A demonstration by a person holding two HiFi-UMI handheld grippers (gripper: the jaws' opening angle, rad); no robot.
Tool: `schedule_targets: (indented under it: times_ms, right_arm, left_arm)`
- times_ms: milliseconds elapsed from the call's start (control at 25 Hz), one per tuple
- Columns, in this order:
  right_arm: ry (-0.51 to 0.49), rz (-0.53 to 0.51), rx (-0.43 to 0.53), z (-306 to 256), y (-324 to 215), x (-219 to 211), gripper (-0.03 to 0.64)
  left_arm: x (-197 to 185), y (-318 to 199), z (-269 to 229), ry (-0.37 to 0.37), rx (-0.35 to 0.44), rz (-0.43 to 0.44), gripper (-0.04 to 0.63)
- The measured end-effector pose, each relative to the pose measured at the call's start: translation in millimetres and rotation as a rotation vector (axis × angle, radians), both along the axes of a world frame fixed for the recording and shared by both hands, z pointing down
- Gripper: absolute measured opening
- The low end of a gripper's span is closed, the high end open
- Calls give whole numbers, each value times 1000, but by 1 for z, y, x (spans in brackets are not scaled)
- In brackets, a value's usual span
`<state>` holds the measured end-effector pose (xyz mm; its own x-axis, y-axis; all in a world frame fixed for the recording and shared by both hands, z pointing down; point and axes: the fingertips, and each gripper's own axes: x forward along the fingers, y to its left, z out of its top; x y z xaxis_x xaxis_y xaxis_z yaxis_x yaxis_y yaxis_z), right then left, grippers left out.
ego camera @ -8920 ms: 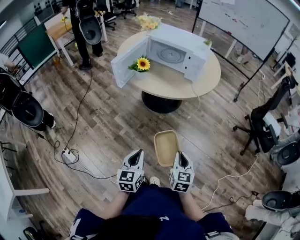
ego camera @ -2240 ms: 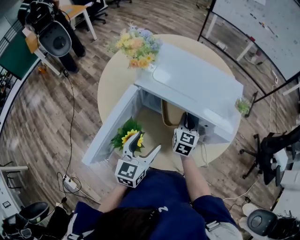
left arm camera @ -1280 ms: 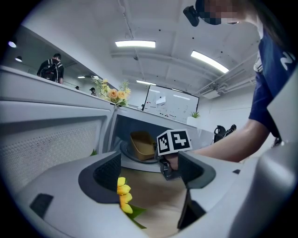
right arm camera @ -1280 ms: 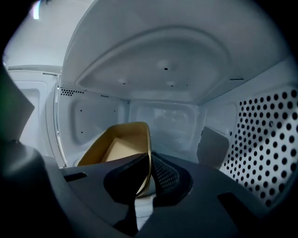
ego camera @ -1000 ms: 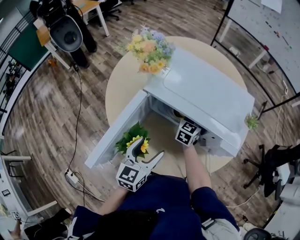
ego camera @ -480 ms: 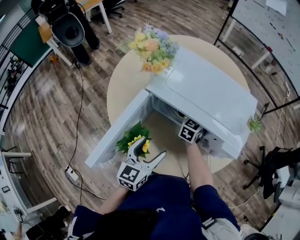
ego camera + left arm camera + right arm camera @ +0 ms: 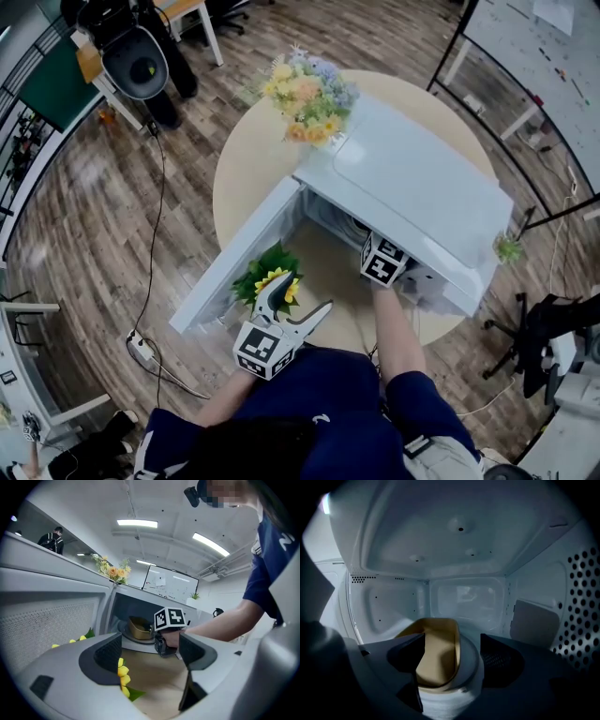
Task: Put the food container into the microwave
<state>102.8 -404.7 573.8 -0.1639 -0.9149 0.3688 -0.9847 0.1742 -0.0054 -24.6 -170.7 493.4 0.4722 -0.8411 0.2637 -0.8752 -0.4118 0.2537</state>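
Right forearm (image 7: 398, 328) reaches toward 12 o'clock, the right gripper (image 7: 452, 654) tipped slightly down; its jaws have just been opening and stand wide, the food container (image 7: 438, 656) loose between them. Left gripper (image 7: 301, 298), at 8 o'clock from it, hovers with jaws apart and empty

A navy short-sleeved shirt (image 7: 323, 398) with white lettering is worn. The left gripper (image 7: 300, 298), pale grey with dark textured pads (image 7: 108, 653), and the right gripper (image 7: 452, 660) are each topped by 1 white cube (image 7: 262, 350) bearing black square markers.
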Motion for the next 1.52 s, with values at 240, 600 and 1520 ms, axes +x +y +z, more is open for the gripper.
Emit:
schedule_targets:
  times_ms: [240,600,1520]
  right_arm:
    - [-29,-24,-2,-6,7,-3,387]
    - [-33,-111,18,-19,41,-17,395]
    - [-80,-113,120,-65,159,-21,377]
  left_arm:
    - [3,0,-1,-6,13,14,368]
    - [4,8,-7,0,45,22,368]
    - [-15,53,-5,46,49,107,367]
